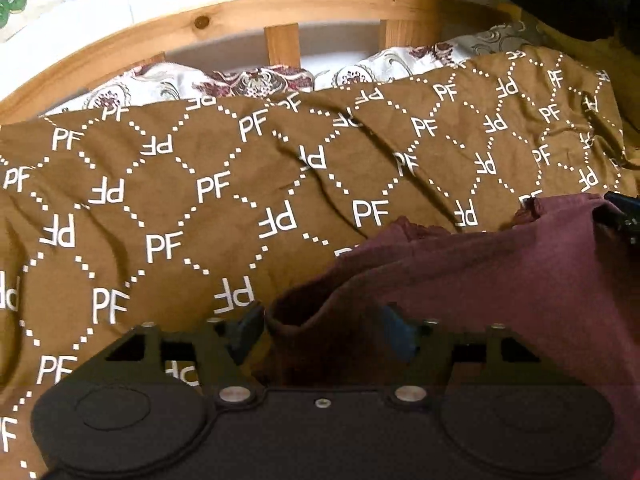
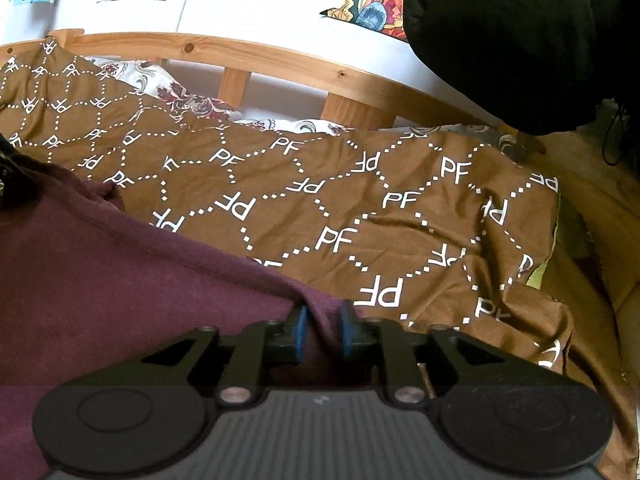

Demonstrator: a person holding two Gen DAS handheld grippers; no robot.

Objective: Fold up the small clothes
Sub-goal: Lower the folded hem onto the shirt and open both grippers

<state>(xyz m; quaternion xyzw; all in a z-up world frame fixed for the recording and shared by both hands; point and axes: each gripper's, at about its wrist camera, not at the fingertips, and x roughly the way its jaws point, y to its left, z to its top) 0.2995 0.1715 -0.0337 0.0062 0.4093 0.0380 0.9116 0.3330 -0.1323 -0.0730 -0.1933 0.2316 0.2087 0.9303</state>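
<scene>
Risk: If the soft dark red cloth garment [image 2: 120, 272] is slipping out of one gripper, the fold is going crooked, because only a thin edge is being pinched.
Snag: The wrinkly brown bed cover with white PF letters [image 1: 200, 200] is lying right under it, so a low finger could be grabbing the cover too.
Right gripper [image 2: 323, 334]: Its blue pads are sitting almost together, pinching a bunched bit of the garment's edge.
Left gripper [image 1: 322, 332]: Its fingers are spreading wide, with a rolled fold of the garment lying between them, not squeezed.
Garment: It is resting on the cover near the bed's front edge, well away from the wooden bed rail [image 1: 280, 8].
</scene>
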